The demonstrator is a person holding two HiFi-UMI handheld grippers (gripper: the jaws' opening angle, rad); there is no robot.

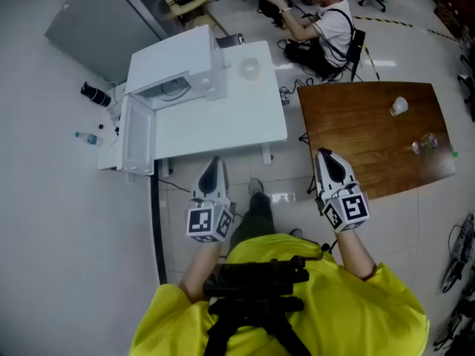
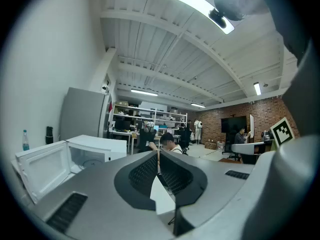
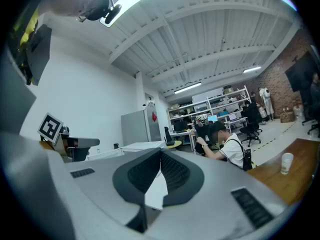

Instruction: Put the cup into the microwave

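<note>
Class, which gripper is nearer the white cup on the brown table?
Right. The right gripper is at the brown table's near edge, the white cup beyond it; the left gripper is by the white table.

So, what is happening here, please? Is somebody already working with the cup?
Not yet. A person in a yellow top holds a gripper in each hand. The left gripper and the right gripper both have their jaws shut on nothing, and both are held near the body, short of the two tables. The microwave sits on the white table with its door open. The white cup stands untouched on the brown table.
</note>
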